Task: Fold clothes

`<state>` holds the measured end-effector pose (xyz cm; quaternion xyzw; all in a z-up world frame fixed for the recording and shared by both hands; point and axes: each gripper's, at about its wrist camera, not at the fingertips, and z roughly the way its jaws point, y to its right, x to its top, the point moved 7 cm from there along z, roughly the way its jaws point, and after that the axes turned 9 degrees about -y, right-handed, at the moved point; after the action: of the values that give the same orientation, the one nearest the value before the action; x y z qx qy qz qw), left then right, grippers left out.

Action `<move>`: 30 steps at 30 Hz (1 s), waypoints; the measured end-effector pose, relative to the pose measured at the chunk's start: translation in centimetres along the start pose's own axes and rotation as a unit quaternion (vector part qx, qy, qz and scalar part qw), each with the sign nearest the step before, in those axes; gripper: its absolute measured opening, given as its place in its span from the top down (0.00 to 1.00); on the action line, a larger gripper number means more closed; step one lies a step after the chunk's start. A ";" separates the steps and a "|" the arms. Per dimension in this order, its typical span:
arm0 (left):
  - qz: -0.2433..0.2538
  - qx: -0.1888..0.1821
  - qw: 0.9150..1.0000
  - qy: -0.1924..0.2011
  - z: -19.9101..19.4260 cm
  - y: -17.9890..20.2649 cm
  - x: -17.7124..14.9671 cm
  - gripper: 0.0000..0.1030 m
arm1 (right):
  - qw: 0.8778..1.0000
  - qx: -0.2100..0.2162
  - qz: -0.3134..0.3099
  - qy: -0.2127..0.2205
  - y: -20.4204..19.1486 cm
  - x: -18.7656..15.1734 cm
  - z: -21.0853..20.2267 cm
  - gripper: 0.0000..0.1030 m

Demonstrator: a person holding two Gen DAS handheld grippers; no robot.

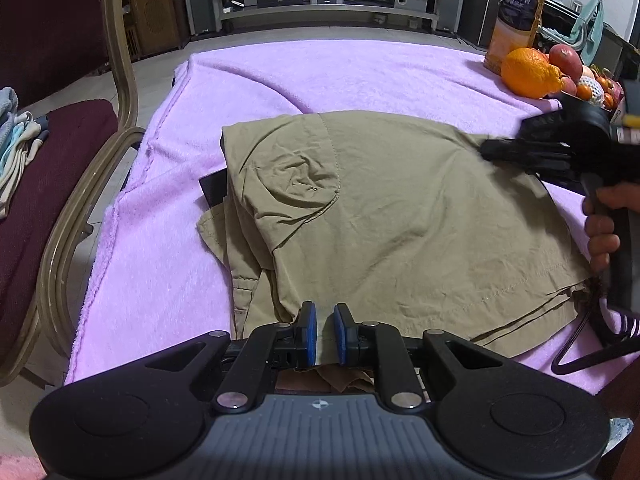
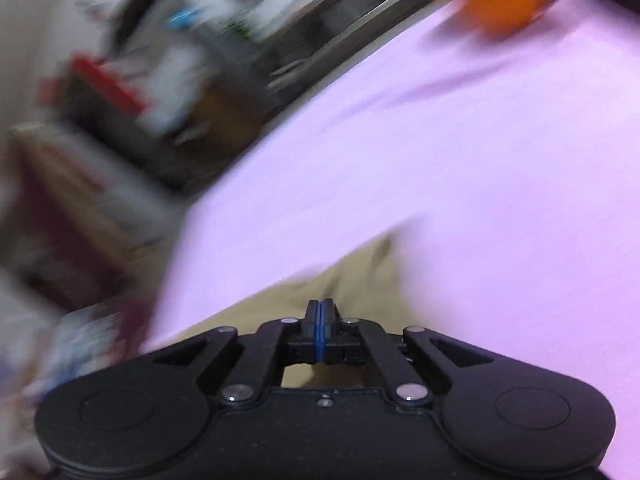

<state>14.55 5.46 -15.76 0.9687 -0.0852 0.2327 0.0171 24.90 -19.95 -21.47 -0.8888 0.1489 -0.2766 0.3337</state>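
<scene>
the left gripper (image 1: pixel 323 332) sits at the near edge of the khaki garment (image 1: pixel 400 216), its blue pads a little apart with a thin strip of cloth between them, seemingly pinched; the garment lies on the pink towel (image 1: pixel 168 240) covering the desk, already doubled over with layers stacked on the side nearest the chair (image 1: pixel 60 168), so at least one fold looks done; wrinkles and uneven edges remain, and a further fold is likely left; beyond the garment's far-right corner hovers the right gripper (image 2: pixel 320 328), pads pressed together on nothing; past the garment stands fruit (image 1: pixel 528 72); folded clothes (image 1: pixel 16 140) rest on the chair.
</scene>
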 end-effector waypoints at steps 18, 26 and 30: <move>0.024 0.034 0.996 0.083 0.6 -1.1 10.2 0.84 | 0.999 -0.018 -0.029 -0.032 -0.7 -0.6 -0.3 1.00; 0.003 0.100 0.994 0.037 4.1 -4.5 7.5 0.81 | 0.999 -0.016 -0.033 -0.035 -0.6 -0.2 0.1 1.00; -0.003 0.117 0.993 0.029 1.8 -5.1 5.6 0.79 | 0.998 -0.029 -0.030 -0.043 -1.1 -0.1 -0.6 1.00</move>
<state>21.10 9.47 -14.80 0.9571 -0.0539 0.2690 -0.0934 24.54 -19.45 -20.40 -0.9132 0.1158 -0.2433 0.3056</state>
